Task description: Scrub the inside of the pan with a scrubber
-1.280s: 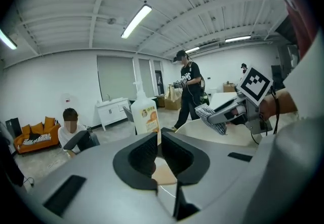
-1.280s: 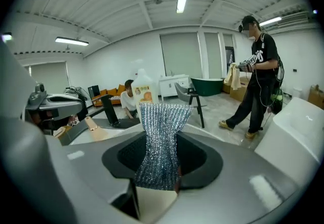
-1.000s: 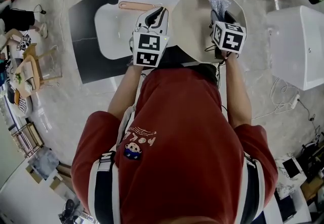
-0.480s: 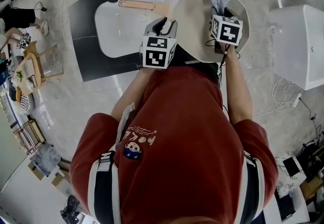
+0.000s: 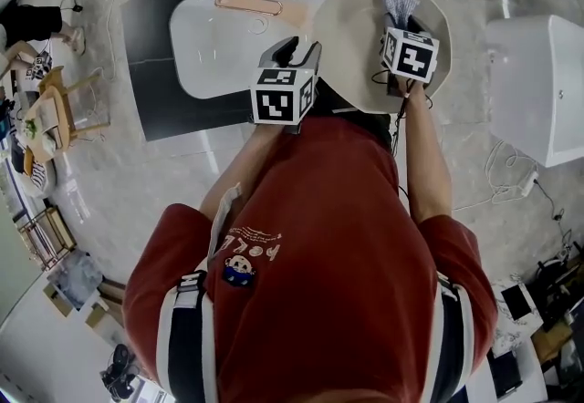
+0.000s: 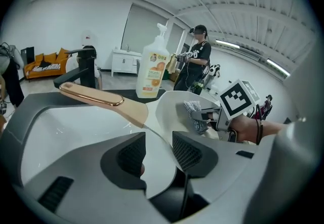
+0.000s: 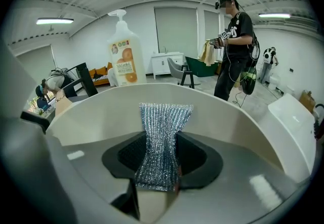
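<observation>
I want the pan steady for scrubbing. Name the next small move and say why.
Probably close the left gripper on the rim of the pan. Its jaws have just been opening and stand apart with the rim between them, not pressing it. The right gripper already pinches the scrubber inside the pan, so a hold should keep it from sliding.

Cream-white round pan [image 5: 351, 50], pale bare inside, slim rose-gold handle [image 5: 248, 5] reaching out toward nine o'clock, silver mesh scrubber [image 5: 398, 5] standing upright inside the pan at one o'clock, its lower end pinched in the right gripper [image 5: 399, 25]
</observation>
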The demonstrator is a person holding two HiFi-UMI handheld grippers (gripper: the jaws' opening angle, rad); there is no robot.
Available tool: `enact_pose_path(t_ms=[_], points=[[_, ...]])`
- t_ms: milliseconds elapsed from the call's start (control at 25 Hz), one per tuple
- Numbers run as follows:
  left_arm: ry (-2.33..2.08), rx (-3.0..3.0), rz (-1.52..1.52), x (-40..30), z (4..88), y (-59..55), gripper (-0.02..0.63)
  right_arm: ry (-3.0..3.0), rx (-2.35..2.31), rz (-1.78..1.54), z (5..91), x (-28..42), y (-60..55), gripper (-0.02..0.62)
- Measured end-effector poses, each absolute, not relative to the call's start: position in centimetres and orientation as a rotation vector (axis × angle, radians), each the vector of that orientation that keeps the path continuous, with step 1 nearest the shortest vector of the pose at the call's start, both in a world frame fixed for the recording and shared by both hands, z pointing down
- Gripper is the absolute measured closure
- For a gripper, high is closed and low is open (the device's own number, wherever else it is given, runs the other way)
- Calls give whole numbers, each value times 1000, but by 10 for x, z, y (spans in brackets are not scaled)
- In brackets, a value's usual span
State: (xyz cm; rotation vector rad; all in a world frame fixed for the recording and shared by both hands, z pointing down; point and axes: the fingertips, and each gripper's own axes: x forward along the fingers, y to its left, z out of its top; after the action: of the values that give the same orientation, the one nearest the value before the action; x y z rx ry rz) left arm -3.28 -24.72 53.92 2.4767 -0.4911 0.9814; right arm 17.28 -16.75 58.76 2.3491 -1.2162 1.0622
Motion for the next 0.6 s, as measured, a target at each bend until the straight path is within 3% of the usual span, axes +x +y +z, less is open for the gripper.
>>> enact_pose_path(t_ms=[200, 280, 600], points=[[-397, 2378, 1028, -20, 556, -241, 437, -1218, 2333, 1068, 591, 169, -168, 403], [-384, 2380, 1050, -16, 560, -238, 482, -1214, 2327, 1067, 593, 168, -169, 403], [-390, 2409, 1068, -13, 559, -238, 497, -1258, 2287, 1056, 595, 168, -189, 403]])
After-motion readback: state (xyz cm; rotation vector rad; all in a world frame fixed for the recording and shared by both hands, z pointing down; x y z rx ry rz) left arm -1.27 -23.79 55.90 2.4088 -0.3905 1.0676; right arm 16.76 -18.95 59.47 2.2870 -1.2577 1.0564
